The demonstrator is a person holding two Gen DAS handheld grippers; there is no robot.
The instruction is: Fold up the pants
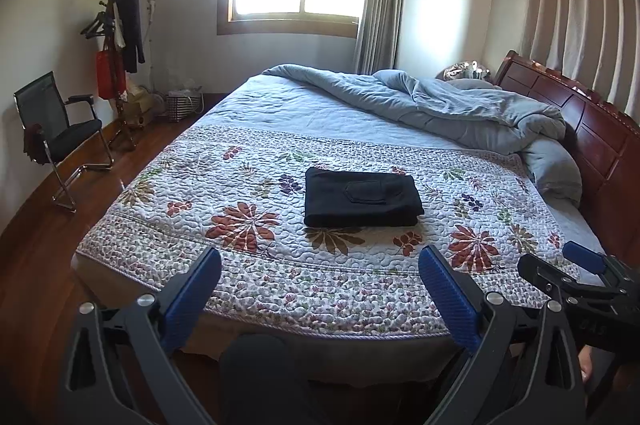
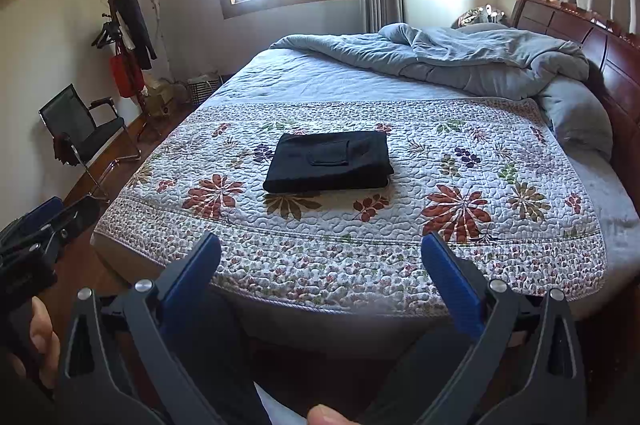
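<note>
While both tools hang back off the foot edge of the bed, the pants lie well ahead of them on the floral quilt, already folded into a compact black rectangle with a back pocket facing up. Its long axis runs left to right across the views, roughly parallel to the near edge of the bed, and the thick stacked edge faces the tools. The left tool has its blue pads spread wide and holds nothing; in its own view the bundle sits just right of centre, straight ahead between the fingers. The right tool is likewise spread wide and empty, and in its view the bundle lies a little left of centre. Neither tool touches the cloth or the quilt, and neither looks clearly nearer: the pants lie about midway between the two. Each tool shows at the edge of the other's view, the right tool at the left camera's right edge and the left tool at the right camera's left edge. Judging from the tidy layers, the folding looks finished or nearly so. Of containers, only a small basket stands on the floor by the far wall, beyond a chair; its contents cannot be made out.
</note>
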